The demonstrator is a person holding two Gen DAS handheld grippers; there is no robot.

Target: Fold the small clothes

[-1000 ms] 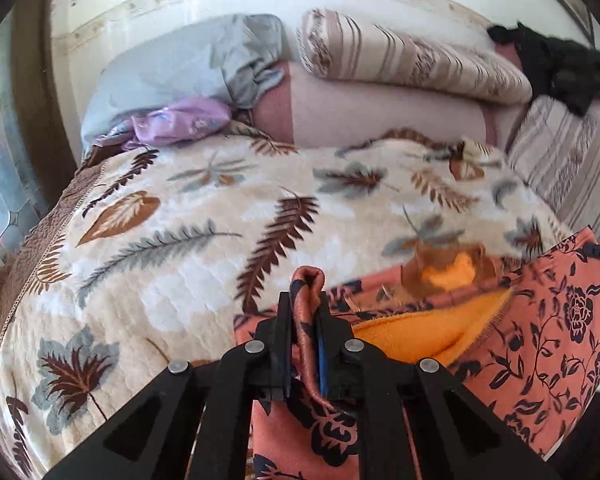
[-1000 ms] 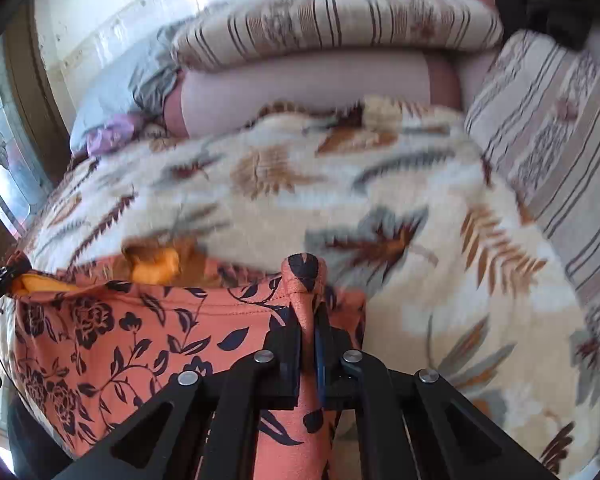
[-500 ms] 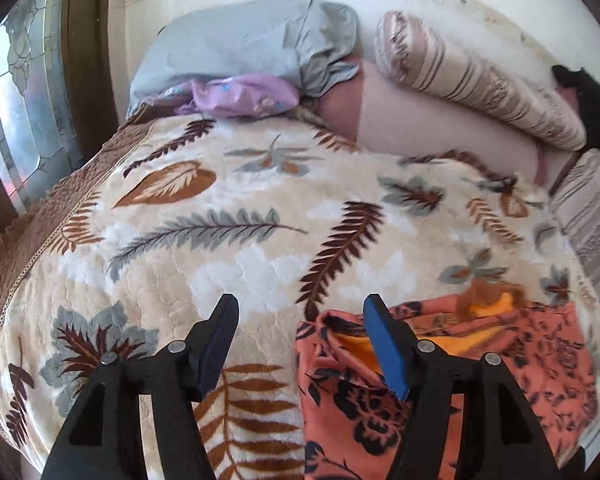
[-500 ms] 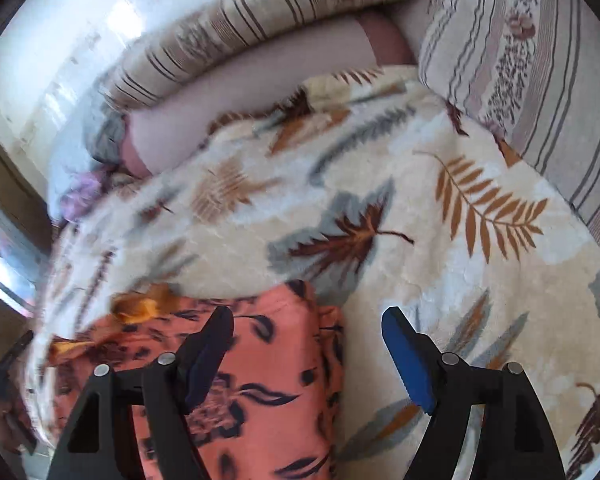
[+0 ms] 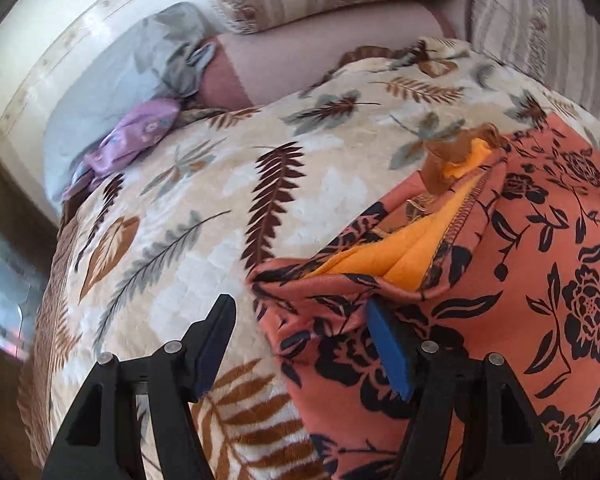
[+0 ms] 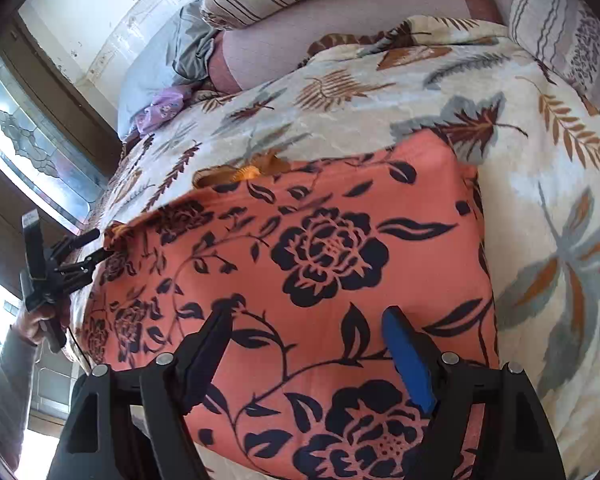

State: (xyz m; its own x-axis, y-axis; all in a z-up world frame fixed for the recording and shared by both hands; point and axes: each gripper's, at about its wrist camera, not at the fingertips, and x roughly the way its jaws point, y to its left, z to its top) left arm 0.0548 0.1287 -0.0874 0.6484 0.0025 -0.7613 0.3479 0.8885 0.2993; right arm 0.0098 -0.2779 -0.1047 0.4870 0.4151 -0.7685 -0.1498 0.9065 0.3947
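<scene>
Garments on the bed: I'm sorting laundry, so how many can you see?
2. The orange floral garment lies flat on the leaf-print blanket near the front edge; a purple garment is crumpled by the grey pillow. Others may be hidden.

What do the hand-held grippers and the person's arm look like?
Each hand-held gripper, left and right, is matte black with angular, triangle-cutout linkages, silver pivot pins and blue pads on its fingers. In the right wrist view a thin black cable hangs from the left one, and the sleeve is grey.

You see matt printed cloth garment (image 6: 320, 264) with orange fleecy lining, lying on a plush, quilted blanket (image 5: 172, 240); gripper fingers (image 5: 216, 336) look matt black plastic.
</scene>
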